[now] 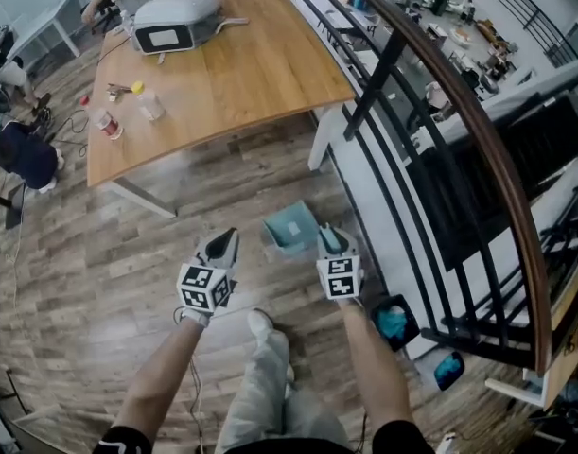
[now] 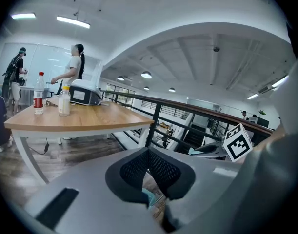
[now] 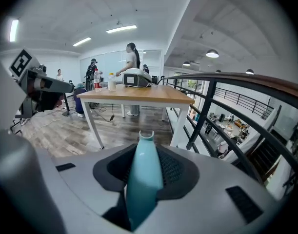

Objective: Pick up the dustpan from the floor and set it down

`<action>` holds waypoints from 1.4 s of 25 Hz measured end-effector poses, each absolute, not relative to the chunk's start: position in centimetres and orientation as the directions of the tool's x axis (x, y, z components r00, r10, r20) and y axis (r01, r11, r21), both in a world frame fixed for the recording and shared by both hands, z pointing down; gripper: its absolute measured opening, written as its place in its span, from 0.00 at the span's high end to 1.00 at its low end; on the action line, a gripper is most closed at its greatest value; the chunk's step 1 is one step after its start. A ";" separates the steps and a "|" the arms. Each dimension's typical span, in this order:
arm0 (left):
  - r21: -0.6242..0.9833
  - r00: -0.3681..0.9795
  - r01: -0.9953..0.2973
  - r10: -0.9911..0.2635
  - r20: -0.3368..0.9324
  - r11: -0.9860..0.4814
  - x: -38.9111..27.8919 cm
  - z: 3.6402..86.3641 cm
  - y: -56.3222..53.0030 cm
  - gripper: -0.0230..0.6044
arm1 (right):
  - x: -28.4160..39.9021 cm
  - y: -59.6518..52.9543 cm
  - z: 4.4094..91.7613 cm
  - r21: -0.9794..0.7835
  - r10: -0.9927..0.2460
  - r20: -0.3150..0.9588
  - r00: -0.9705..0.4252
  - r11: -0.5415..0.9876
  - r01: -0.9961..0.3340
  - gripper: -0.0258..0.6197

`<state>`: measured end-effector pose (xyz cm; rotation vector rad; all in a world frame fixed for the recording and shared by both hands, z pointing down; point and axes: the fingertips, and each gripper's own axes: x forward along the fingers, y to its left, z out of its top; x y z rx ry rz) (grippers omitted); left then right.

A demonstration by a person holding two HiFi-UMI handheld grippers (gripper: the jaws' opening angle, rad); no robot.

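The teal dustpan hangs above the wooden floor between my two grippers, in front of the railing. My right gripper is shut on its handle. In the right gripper view the teal handle runs up between the black pads and sticks out past the tips of the right gripper. My left gripper is beside the pan on the left, apart from it. The left gripper has its pads meeting at the tips with nothing held. A bit of the teal dustpan shows below them.
A wooden table stands ahead with a white machine and bottles. A black railing with a wooden top rail runs along the right. Teal objects lie by its base. My leg and shoe are below. People stand behind the table.
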<state>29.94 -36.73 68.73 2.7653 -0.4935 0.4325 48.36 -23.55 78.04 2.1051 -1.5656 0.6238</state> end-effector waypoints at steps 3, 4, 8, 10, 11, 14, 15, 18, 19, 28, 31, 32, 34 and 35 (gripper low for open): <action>0.241 0.891 -0.379 -0.283 0.354 -0.893 30.3 71.3 -38.0 0.97 | 48.9 -24.9 80.8 0.079 -0.758 0.597 0.262 -0.269 -0.960 0.79; 0.244 0.890 -0.381 -0.283 0.357 -0.892 30.3 72.1 -38.3 0.97 | 49.0 -25.3 81.6 0.081 -0.757 0.597 0.265 -0.271 -0.959 0.79; 0.246 0.886 -0.387 -0.284 0.367 -0.889 30.4 75.3 -39.2 0.97 | 49.6 -26.6 84.5 0.095 -0.756 0.596 0.270 -0.267 -0.959 0.79; 0.238 0.882 -0.388 -0.284 0.375 -0.891 30.4 76.5 -39.5 0.97 | 49.8 -27.1 85.8 0.097 -0.753 0.599 0.272 -0.269 -0.958 0.79; 0.234 0.880 -0.388 -0.284 0.380 -0.891 30.4 77.0 -39.6 0.97 | 50.0 -27.2 86.3 0.097 -0.752 0.600 0.275 -0.272 -0.957 0.79; 0.230 0.876 -0.394 -0.288 0.388 -0.890 30.3 78.3 -40.0 0.97 | 50.3 -27.5 88.0 0.107 -0.748 0.601 0.280 -0.272 -0.956 0.79; 0.229 0.874 -0.397 -0.289 0.390 -0.889 30.3 78.6 -40.2 0.97 | 50.3 -27.6 88.5 0.113 -0.749 0.600 0.283 -0.271 -0.956 0.79; 0.227 0.872 -0.401 -0.293 0.393 -0.888 30.4 78.9 -40.7 0.97 | 50.4 -27.7 88.9 0.124 -0.756 0.588 0.288 -0.267 -0.956 0.79; 0.227 0.871 -0.402 -0.294 0.392 -0.887 30.5 78.9 -41.0 0.97 | 50.3 -27.8 89.0 0.120 -0.758 0.588 0.283 -0.264 -0.957 0.78; 0.226 0.874 -0.401 -0.297 0.386 -0.888 31.9 77.6 -41.3 0.97 | 49.8 -27.4 89.1 0.026 -0.748 0.622 0.233 -0.277 -0.960 0.72; 0.223 0.871 -0.404 -0.298 0.390 -0.887 31.9 76.5 -40.7 0.97 | 49.3 -26.9 88.0 0.009 -0.751 0.624 0.213 -0.266 -0.964 0.71; 0.221 0.870 -0.406 -0.301 0.390 -0.886 31.9 76.0 -40.5 0.97 | 49.2 -26.8 87.4 0.005 -0.755 0.622 0.208 -0.262 -0.965 0.70; 0.216 0.867 -0.414 -0.310 0.391 -0.884 31.8 74.7 -40.2 0.97 | 49.0 -26.6 85.6 -0.001 -0.765 0.613 0.195 -0.248 -0.969 0.70; 0.212 0.865 -0.418 -0.315 0.391 -0.883 31.8 74.0 -40.0 0.97 | 49.0 -26.6 84.6 -0.002 -0.772 0.607 0.190 -0.240 -0.971 0.70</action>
